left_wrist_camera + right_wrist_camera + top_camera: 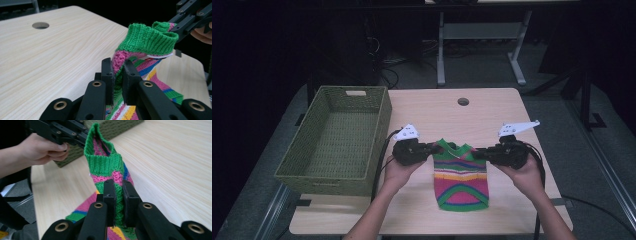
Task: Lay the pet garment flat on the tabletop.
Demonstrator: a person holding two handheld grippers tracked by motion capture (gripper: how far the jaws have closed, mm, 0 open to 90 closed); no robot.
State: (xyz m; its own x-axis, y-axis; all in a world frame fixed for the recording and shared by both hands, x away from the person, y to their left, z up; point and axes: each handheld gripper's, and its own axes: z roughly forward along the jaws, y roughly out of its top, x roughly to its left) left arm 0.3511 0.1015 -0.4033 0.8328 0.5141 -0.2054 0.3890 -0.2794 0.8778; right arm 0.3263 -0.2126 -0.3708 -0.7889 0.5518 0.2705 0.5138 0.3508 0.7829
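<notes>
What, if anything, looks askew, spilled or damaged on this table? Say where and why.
Nothing stands out. The striped knit garment is held at its top corners by the left tongs and right tongs, hem resting on the table. The green basket sits squarely at the left edge.

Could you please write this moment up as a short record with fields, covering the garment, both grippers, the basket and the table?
garment: striped knit sweater, green collar, held up by its two shoulders, hem toward the person
left gripper: shut on the sweater's left shoulder
right gripper: shut on the right shoulder
basket: green woven, at the table's left edge, nothing visible inside
table: light wood, round hole near the far edge
</notes>
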